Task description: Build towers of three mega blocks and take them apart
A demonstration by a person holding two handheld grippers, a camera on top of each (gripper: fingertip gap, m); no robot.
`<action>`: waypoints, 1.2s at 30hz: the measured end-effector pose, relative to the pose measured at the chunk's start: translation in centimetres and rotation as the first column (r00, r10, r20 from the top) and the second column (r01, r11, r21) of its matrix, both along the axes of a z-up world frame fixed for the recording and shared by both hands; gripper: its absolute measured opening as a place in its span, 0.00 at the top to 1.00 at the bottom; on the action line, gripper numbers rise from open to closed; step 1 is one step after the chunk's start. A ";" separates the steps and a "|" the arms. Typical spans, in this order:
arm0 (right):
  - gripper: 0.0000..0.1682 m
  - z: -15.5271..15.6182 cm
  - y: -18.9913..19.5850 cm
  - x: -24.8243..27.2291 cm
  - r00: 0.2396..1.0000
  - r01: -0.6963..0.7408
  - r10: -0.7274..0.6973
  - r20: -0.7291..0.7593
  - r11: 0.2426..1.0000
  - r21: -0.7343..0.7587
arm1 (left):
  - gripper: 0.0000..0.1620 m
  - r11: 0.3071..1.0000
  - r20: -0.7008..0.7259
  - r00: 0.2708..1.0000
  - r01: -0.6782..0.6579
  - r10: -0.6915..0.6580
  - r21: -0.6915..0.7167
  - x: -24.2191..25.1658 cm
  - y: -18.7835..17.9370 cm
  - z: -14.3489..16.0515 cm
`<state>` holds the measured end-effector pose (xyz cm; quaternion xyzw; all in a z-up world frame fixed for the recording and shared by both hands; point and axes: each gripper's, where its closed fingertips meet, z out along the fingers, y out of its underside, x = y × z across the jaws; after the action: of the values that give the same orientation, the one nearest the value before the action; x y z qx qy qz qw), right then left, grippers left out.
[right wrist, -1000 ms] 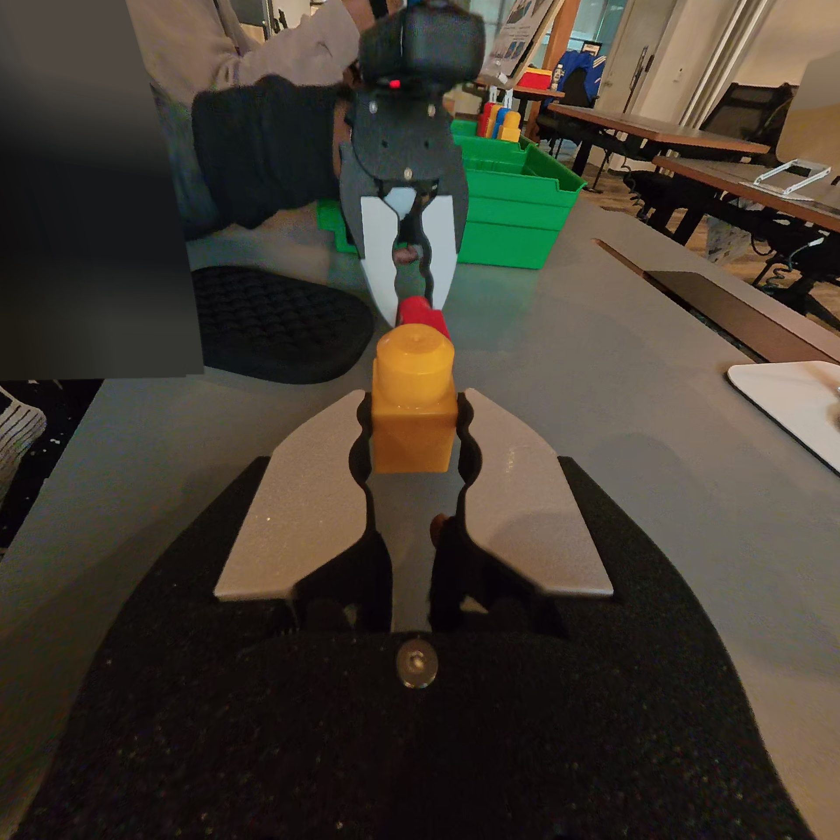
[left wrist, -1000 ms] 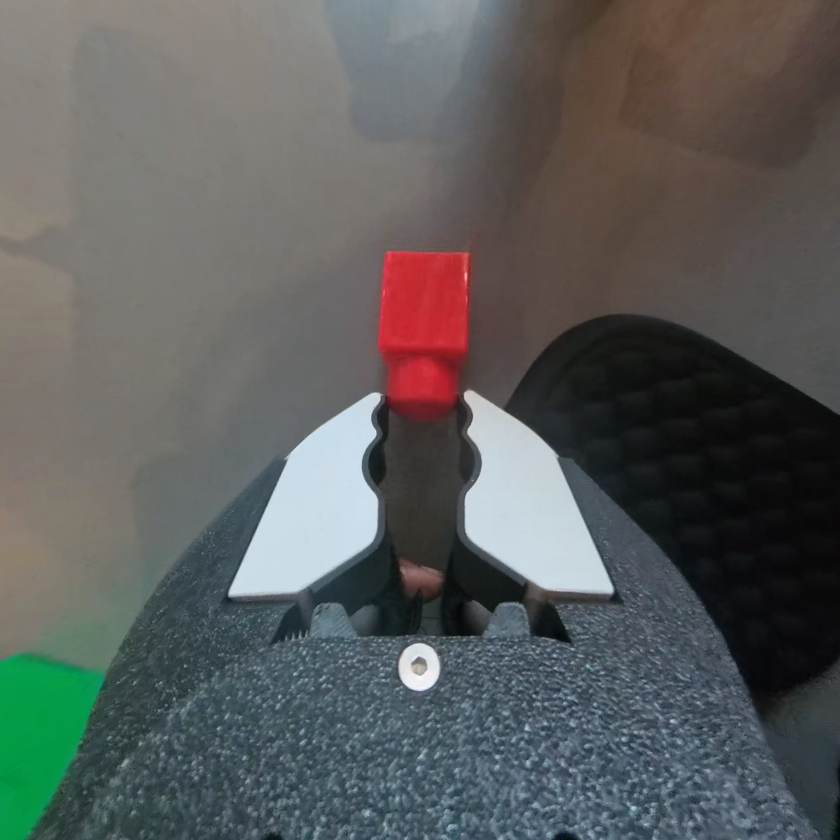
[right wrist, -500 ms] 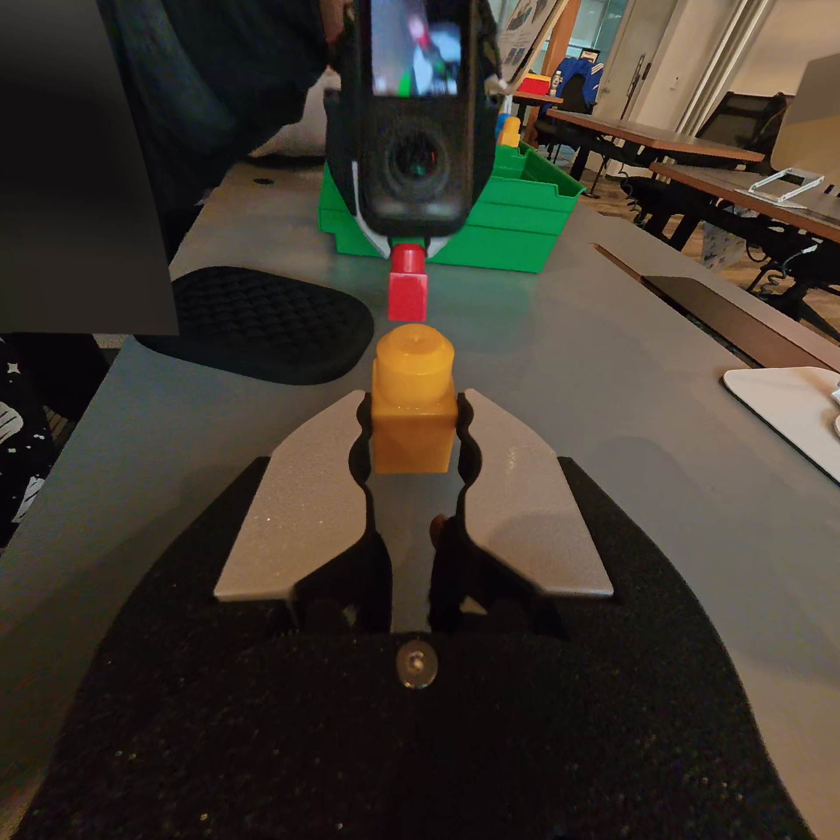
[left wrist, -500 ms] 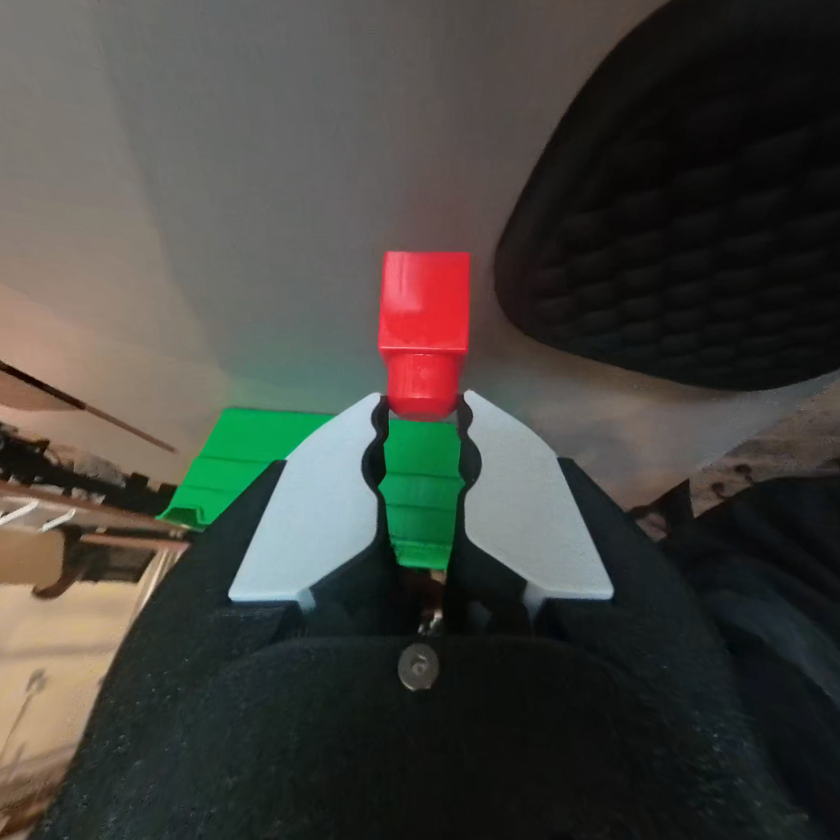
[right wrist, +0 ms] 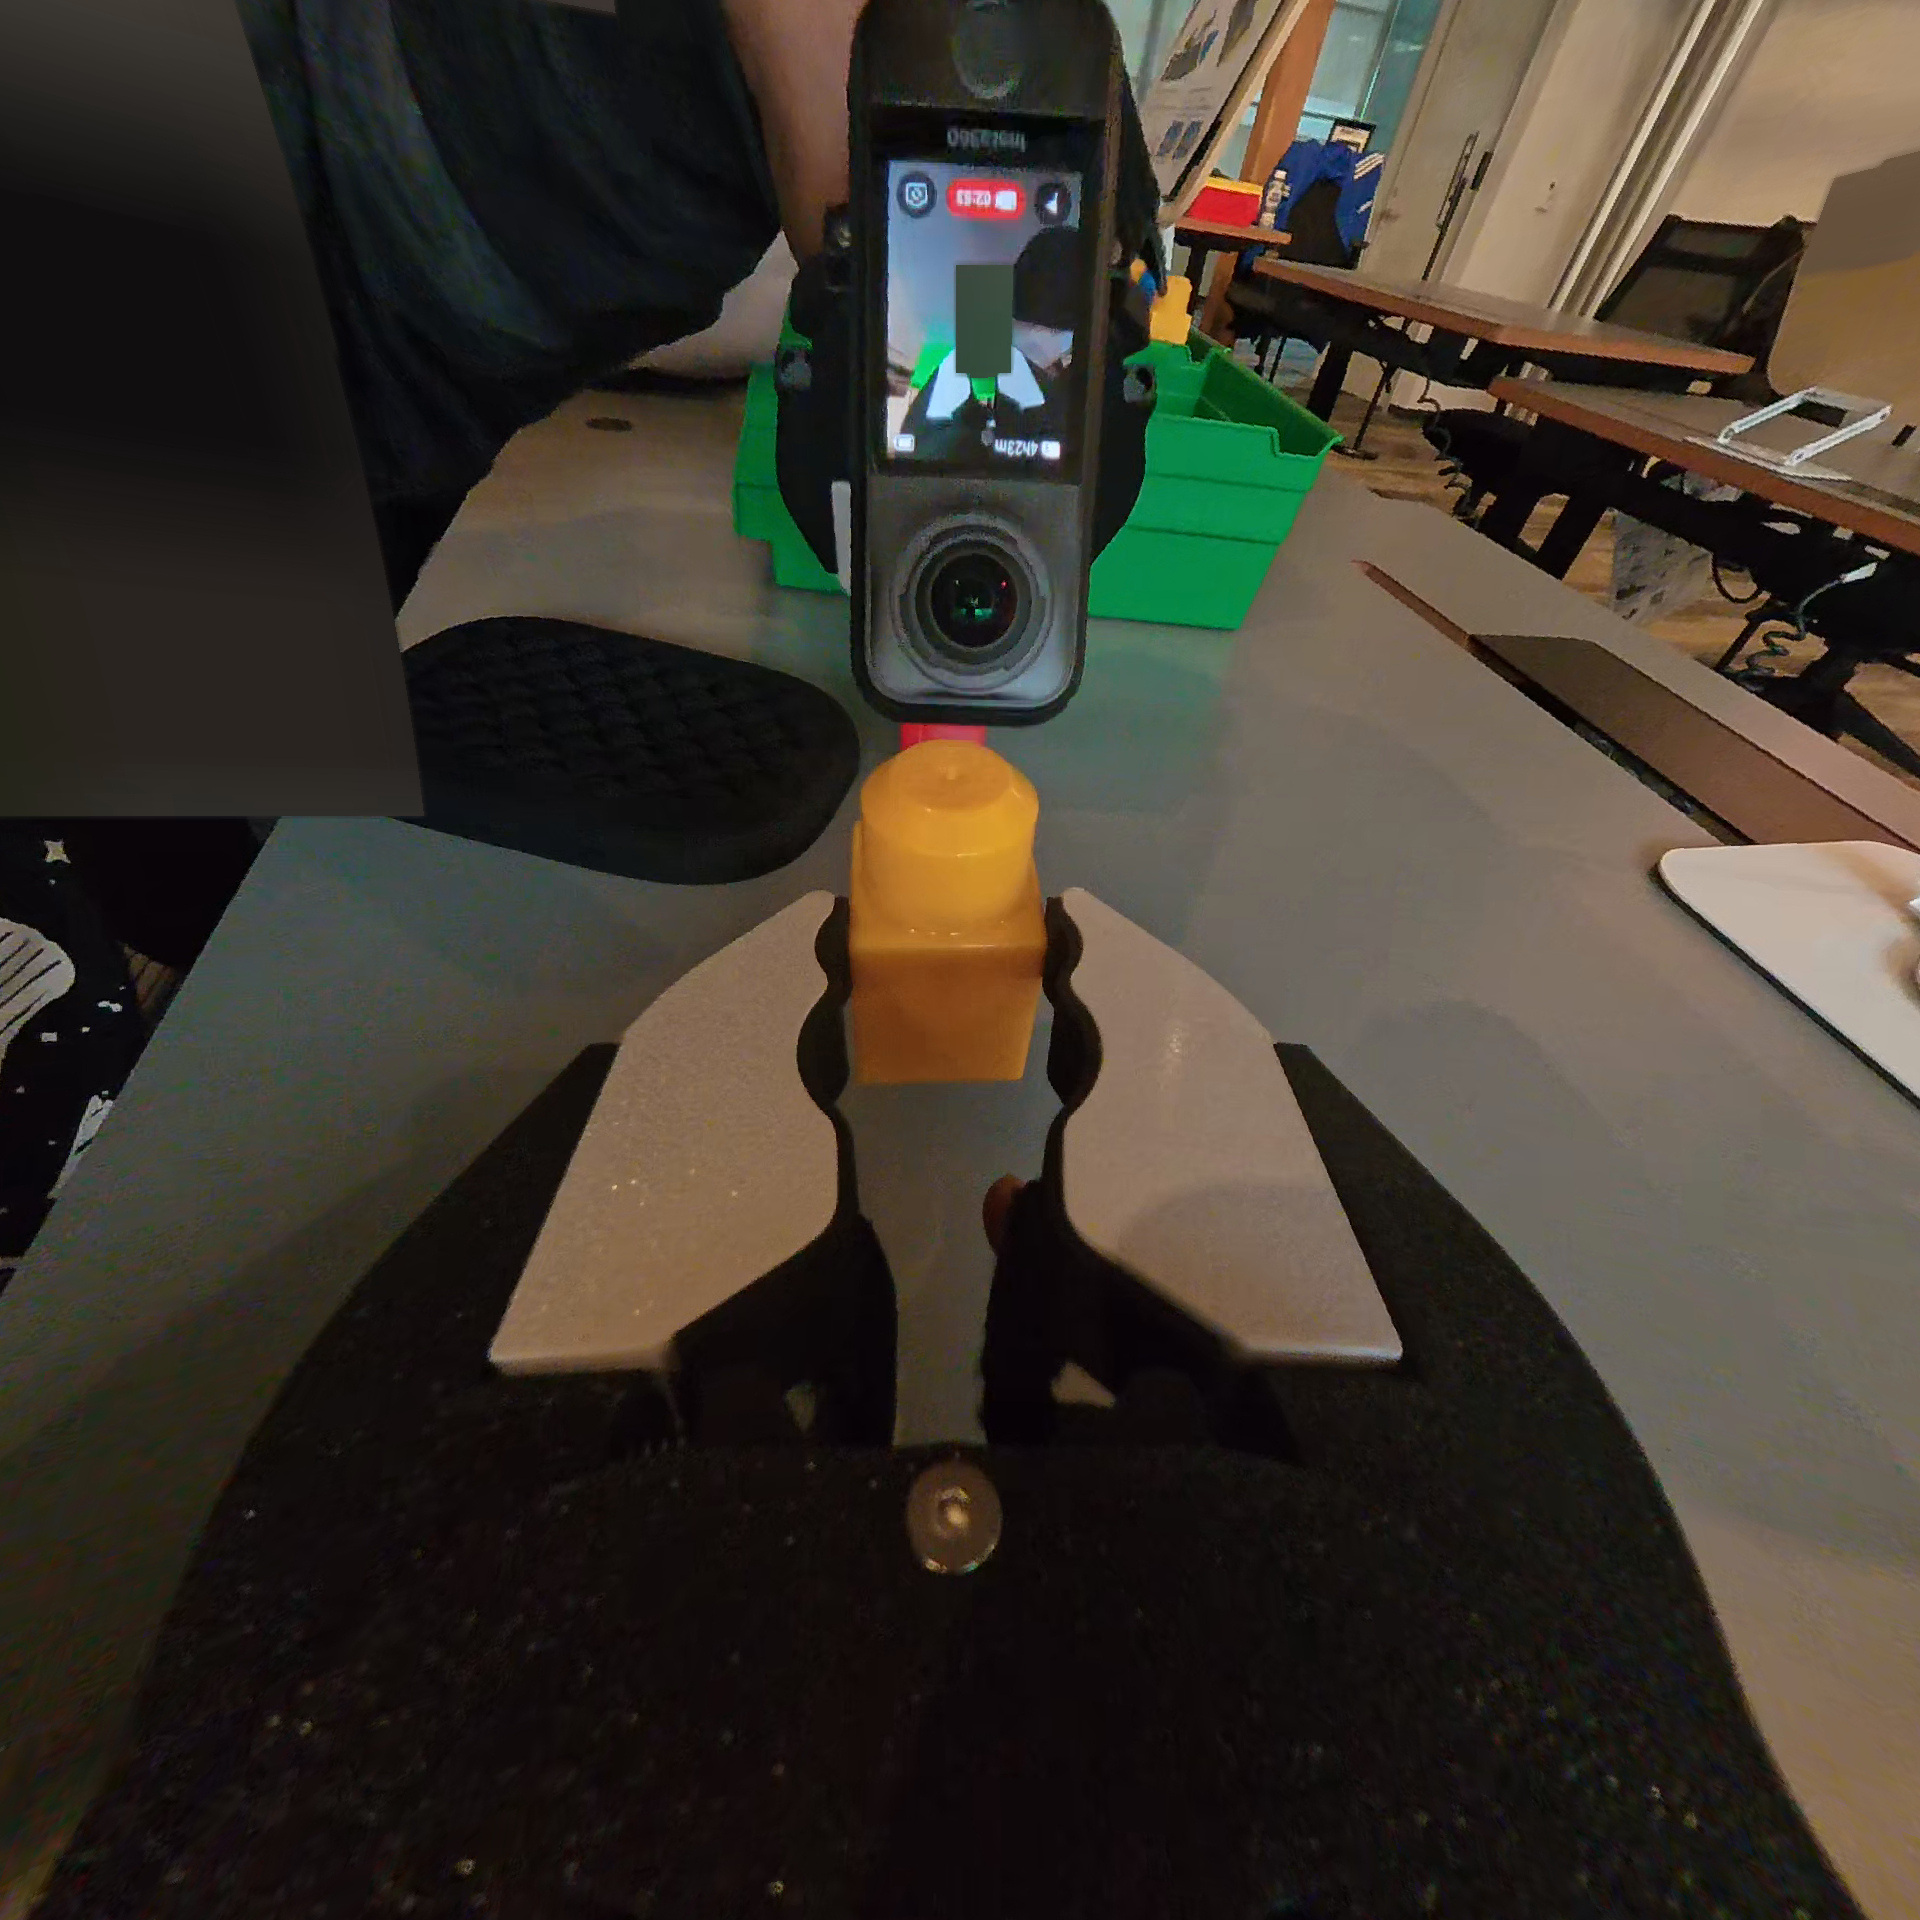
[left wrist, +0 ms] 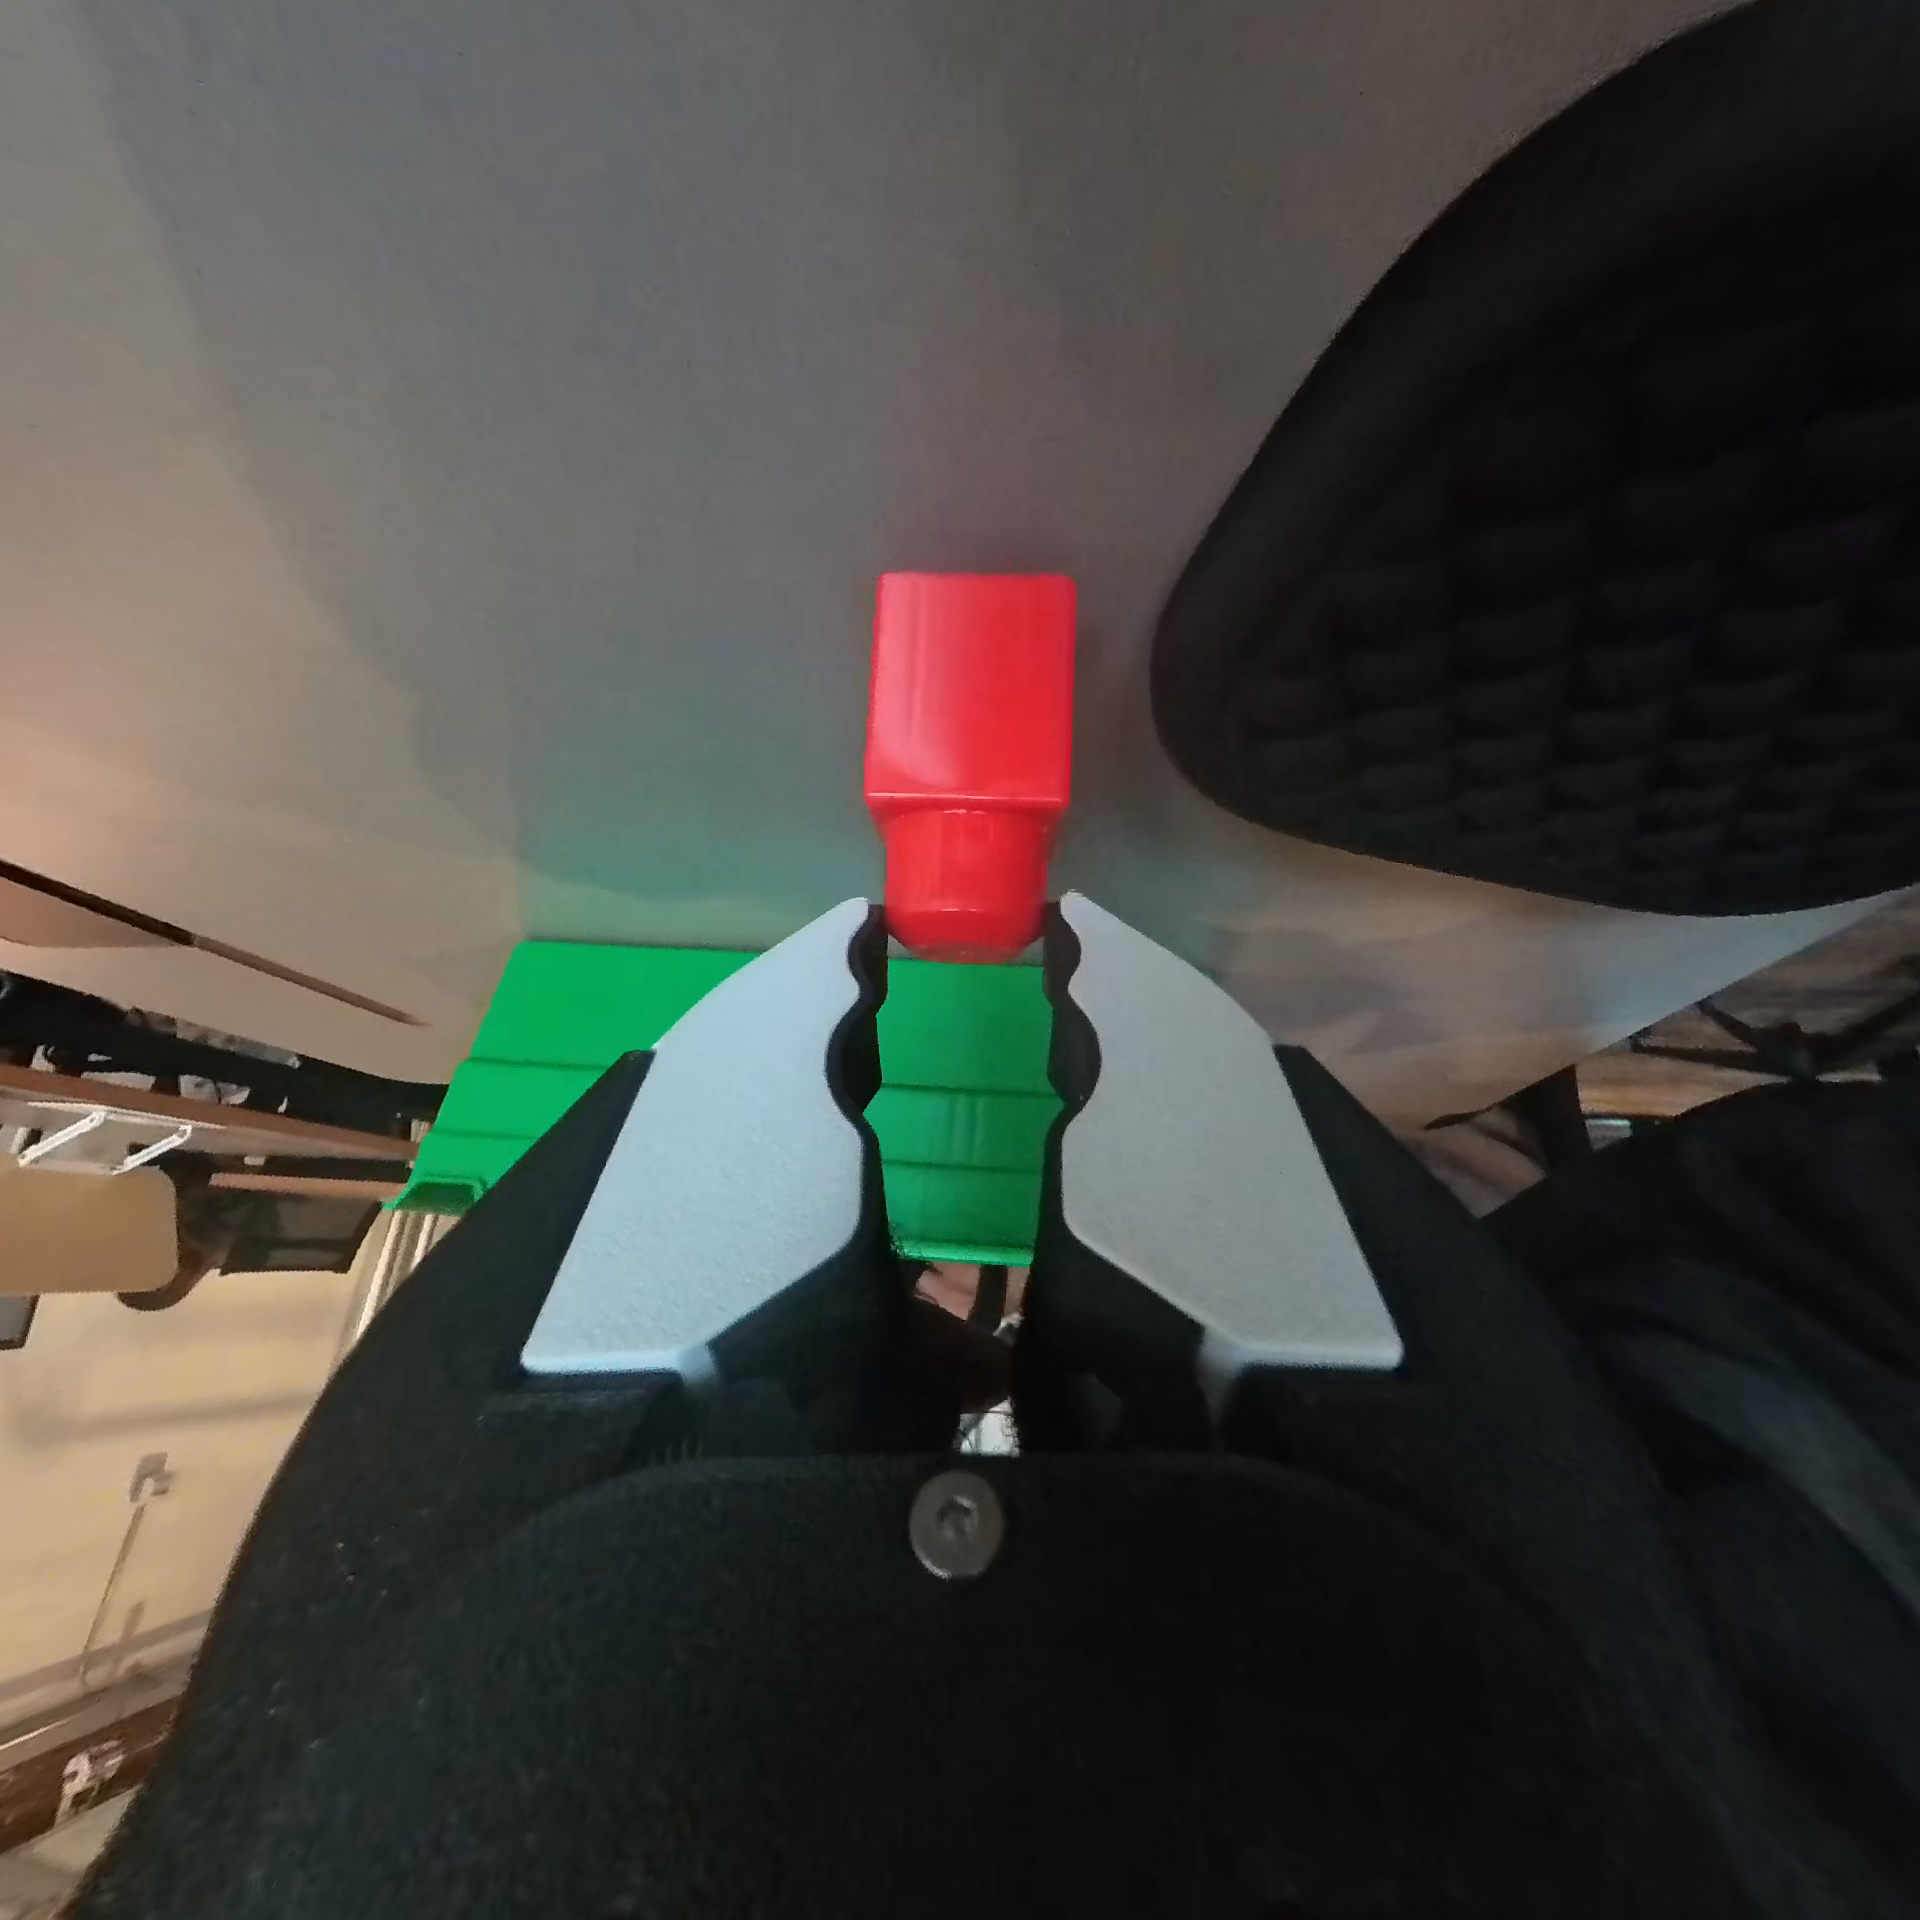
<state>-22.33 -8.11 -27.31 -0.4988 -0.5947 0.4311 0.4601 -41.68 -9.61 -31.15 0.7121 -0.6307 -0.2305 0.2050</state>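
Observation:
My left gripper [left wrist: 968, 914] is shut on the stud of a red block [left wrist: 968, 717] and holds it over the grey table; this view is upside down. My right gripper [right wrist: 945, 920] is shut on the base of an orange block [right wrist: 943, 935], stud pointing away. In the right wrist view the left gripper's camera body [right wrist: 971, 416] hangs just beyond the orange block. A sliver of the red block [right wrist: 940, 736] shows just above the orange stud, close to it; contact cannot be told.
A green bin [right wrist: 1195, 499] with coloured blocks stands at the back of the table; it also shows in the left wrist view [left wrist: 727, 1081]. A black textured pad [right wrist: 613, 738] lies left. A white tray [right wrist: 1808, 935] sits at the right edge. A person's arm is behind. Some 20 centimetres of space lies between my two pairs of fingers.
My left gripper has turned over and come toward my right gripper with the red block, now nearly over the orange stud. My right gripper and the orange block have stayed put.

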 end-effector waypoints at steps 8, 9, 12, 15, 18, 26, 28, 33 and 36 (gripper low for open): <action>0.79 0.0 0.0 0.0 1.000 0.000 0.000 -0.002 1.000 -0.001 | 0.72 1.000 0.090 0.996 -0.005 0.005 -0.001 1.1 -0.1 -0.2; 0.79 0.1 0.0 0.0 1.000 0.001 -0.001 -0.003 1.000 -0.001 | 0.70 1.000 0.139 0.990 -0.013 0.011 0.015 1.3 0.0 -0.1; 0.79 0.2 0.0 0.1 1.000 0.002 -0.002 -0.011 1.000 -0.002 | 0.65 0.989 0.380 0.924 -0.090 0.039 0.118 2.1 0.9 0.1; 0.79 0.2 0.0 0.1 1.000 0.001 -0.001 -0.012 1.000 -0.006 | 0.61 0.952 0.636 0.772 -0.206 0.015 0.227 2.7 1.8 0.4; 0.79 0.2 0.0 0.1 1.000 -0.002 0.002 -0.010 1.000 -0.006 | 0.62 0.901 0.764 0.642 -0.294 -0.063 0.321 2.0 2.0 1.0; 0.79 0.1 0.0 0.1 1.000 0.000 0.000 -0.005 1.000 -0.005 | 0.64 0.898 0.924 0.371 -0.370 -0.091 0.237 2.0 0.3 -0.9; 0.79 0.1 0.0 0.0 1.000 0.000 0.000 -0.004 1.000 -0.003 | 0.65 0.900 0.923 0.374 -0.365 -0.093 0.239 2.0 0.5 -1.6; 0.79 0.1 0.0 0.0 1.000 0.001 -0.001 -0.004 1.000 -0.006 | 0.69 0.907 0.915 0.397 -0.352 -0.077 0.229 2.2 0.6 -3.2; 0.79 0.0 0.0 0.0 1.000 0.002 -0.002 -0.002 1.000 -0.007 | 0.77 0.910 0.919 0.389 -0.356 -0.061 0.211 2.2 0.5 -3.6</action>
<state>-22.30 -8.08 -27.30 -0.5008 -0.5923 0.4331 0.4592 -39.51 -9.16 -34.72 0.7998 -0.5143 0.0994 -0.2930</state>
